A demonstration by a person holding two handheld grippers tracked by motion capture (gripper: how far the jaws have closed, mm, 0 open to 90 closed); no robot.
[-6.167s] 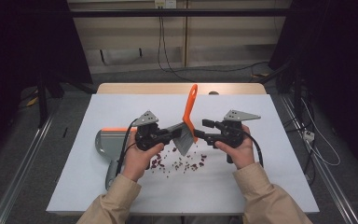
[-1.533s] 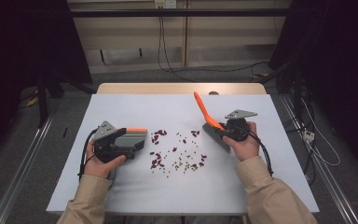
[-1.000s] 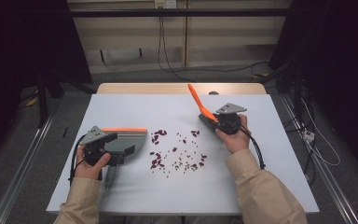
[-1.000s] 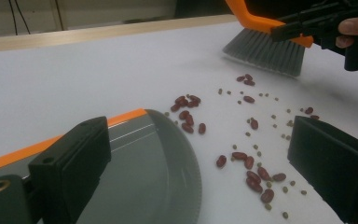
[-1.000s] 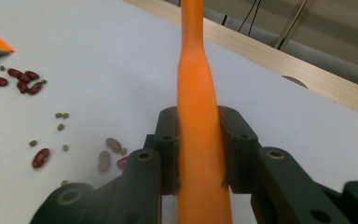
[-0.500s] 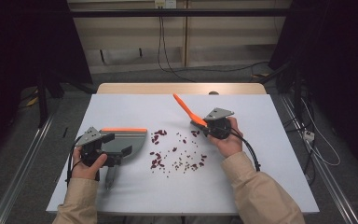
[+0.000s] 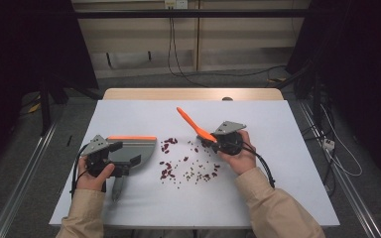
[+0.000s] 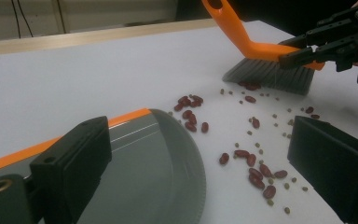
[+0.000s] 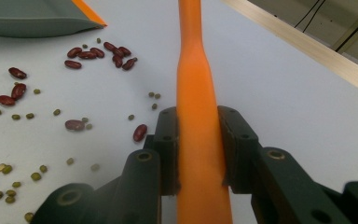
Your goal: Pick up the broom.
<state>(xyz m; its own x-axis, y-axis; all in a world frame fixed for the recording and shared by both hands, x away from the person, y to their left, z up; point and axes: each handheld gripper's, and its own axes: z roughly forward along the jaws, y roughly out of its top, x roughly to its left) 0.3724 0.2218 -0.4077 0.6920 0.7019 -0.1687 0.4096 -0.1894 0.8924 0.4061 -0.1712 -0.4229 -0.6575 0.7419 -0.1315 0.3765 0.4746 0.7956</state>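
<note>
At the near edge of the white table (image 7: 129, 208), a person is holding a gripper in each hand and working a brush and a dustpan toward a scatter of beans. The left gripper (image 7: 110, 159) is reaching over the grey dustpan (image 8: 158, 168), which is lying flat with its orange-edged lip (image 7: 131, 138) along its far side; seen from above the gripper appears to be gripping the pan's near part, though whether its jaws are pressing is something the pictures are not settling. The pan itself is sitting empty: no bean is lying inside it.

Just beyond its curved mouth, red kidney beans (image 8: 256, 168) and small green beans (image 9: 4, 196) are lying loose across the tabletop, the nearest cluster almost touching the rim. Farther on, the right gripper (image 9: 200, 140) is clamping its jaws tightly on the orange handle of the brush (image 8: 242, 37), whose dark bristles (image 8: 270, 77) are resting on the table at the far side of the spill.

The risks are looking plain. A fast or hard stroke is likely to flick the round beans past the pan or off the table. The pan's low lip could let beans slide underneath if it lifts or shifts during the sweep. The smooth handle might also twist in the jaws, turning the bristles off line.
</note>
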